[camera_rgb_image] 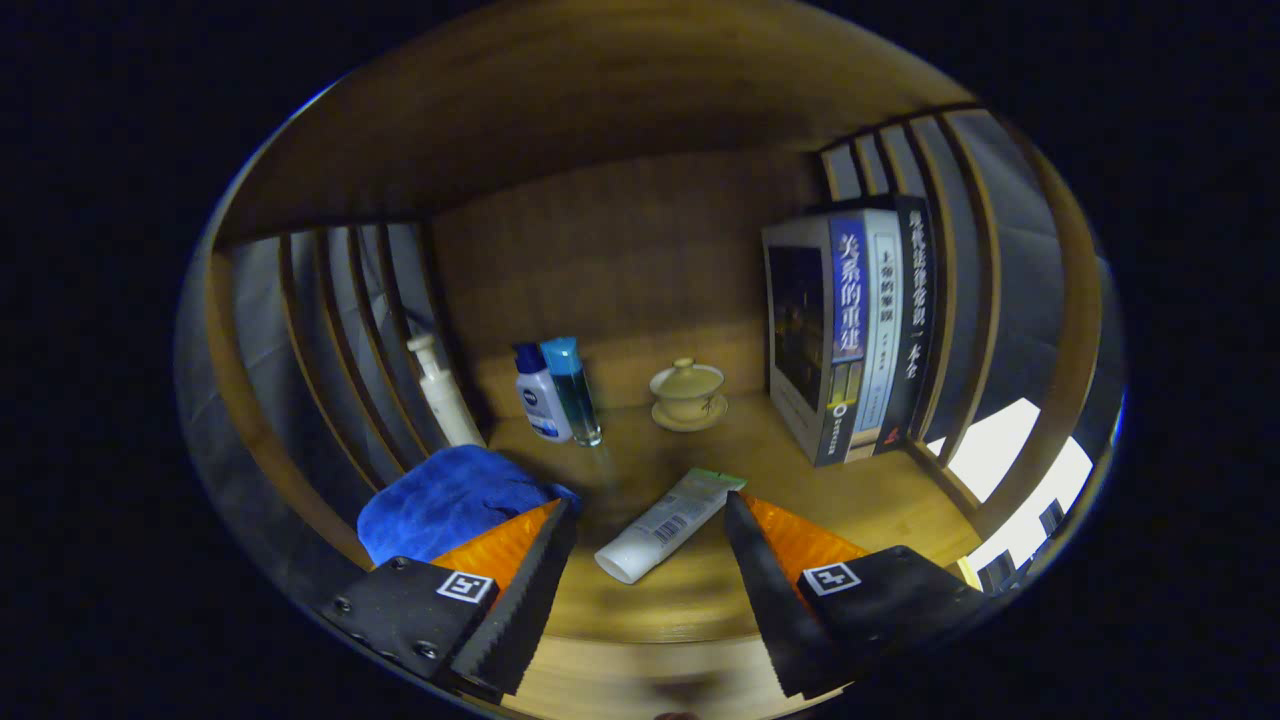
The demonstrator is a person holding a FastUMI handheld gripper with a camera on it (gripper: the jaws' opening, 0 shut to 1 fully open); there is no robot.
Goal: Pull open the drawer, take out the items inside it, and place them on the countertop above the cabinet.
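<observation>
With the fingers spread wide and nothing between them that they press on, I read this as the placing end of the task: my gripper [648,520] hangs over the countertop [880,500], and a white tube [667,525] lies flat on the wood in the gap between the fingertips, touched by neither. Whether the tube came from the drawer I cannot tell; the drawer itself is somewhere below my line of sight.

My judgement is that the next move is a clean retreat, straight back along the fingers, so neither tip drags the tube, and then down to the drawer for whatever is left inside.

Room is tight at the sides. A blue cloth [450,505] sits bunched just beside my left finger, near enough to snag. Beyond it, against the slatted side wall [330,340], stands a pump bottle [440,395], and next to that a white bottle [540,395] and a slim blue-capped bottle [572,390], close together and easy to topple. A lidded cup on a saucer [687,395] sits further back, well apart from the fingers. Upright books [850,330] lean at the right against the slats. Open wood lies to the right of the tube and just ahead of it; the front edge of the shelf runs beneath the fingers.
</observation>
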